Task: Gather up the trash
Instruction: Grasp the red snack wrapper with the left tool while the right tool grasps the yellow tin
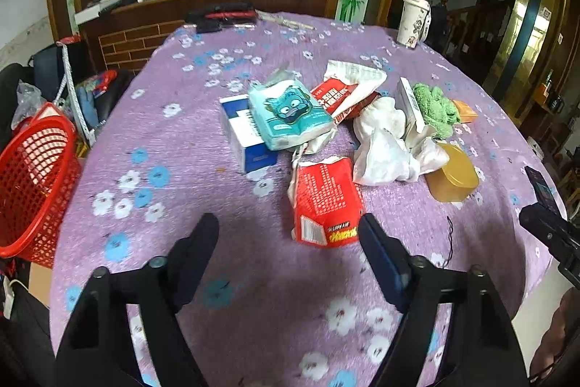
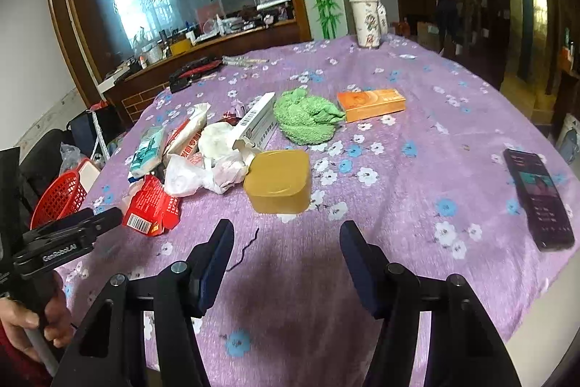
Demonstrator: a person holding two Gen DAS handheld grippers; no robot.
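Left wrist view: we hold the left gripper (image 1: 288, 229) with jaws apart and empty above the purple tablecloth (image 1: 181, 147), just short of the red wrapper (image 1: 324, 202) | trash pile mid-table, red basket (image 1: 34, 180) at the table's left edge | right wrist view: our right gripper (image 2: 286, 236) parted, empty, near the gold tub (image 2: 279, 180)
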